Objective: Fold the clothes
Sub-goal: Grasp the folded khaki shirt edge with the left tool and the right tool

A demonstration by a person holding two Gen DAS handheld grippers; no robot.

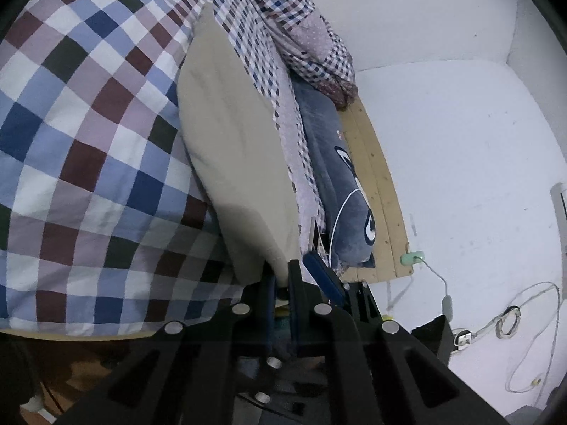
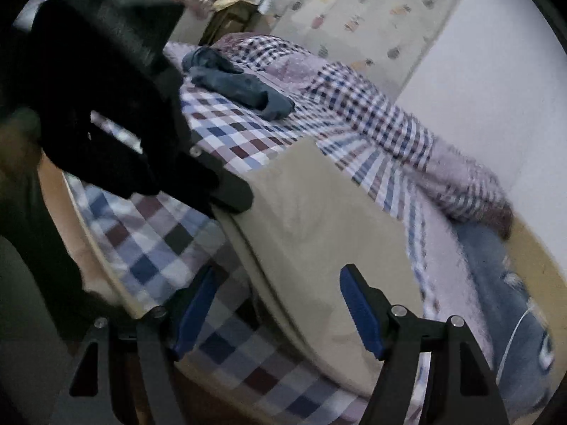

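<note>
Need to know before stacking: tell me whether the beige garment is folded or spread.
Folded: the beige garment shows a doubled edge on the checked bedspread, one corner pinched by the left gripper.

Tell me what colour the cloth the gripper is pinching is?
Beige cloth, plain, no pattern; clearest in the left wrist view.

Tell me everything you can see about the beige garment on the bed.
The beige garment is plain, soft-looking cloth with no print, lying folded flat as a long panel with a thick doubled edge on one side. It rests on the checked bedcover, beside a strip of finer-checked cloth and a blue-grey plush toy. The left hand-held gripper is shut on one corner of it. The right hand-held gripper is open, its blue pads on either side of the near end, apparently not gripping it.
</note>
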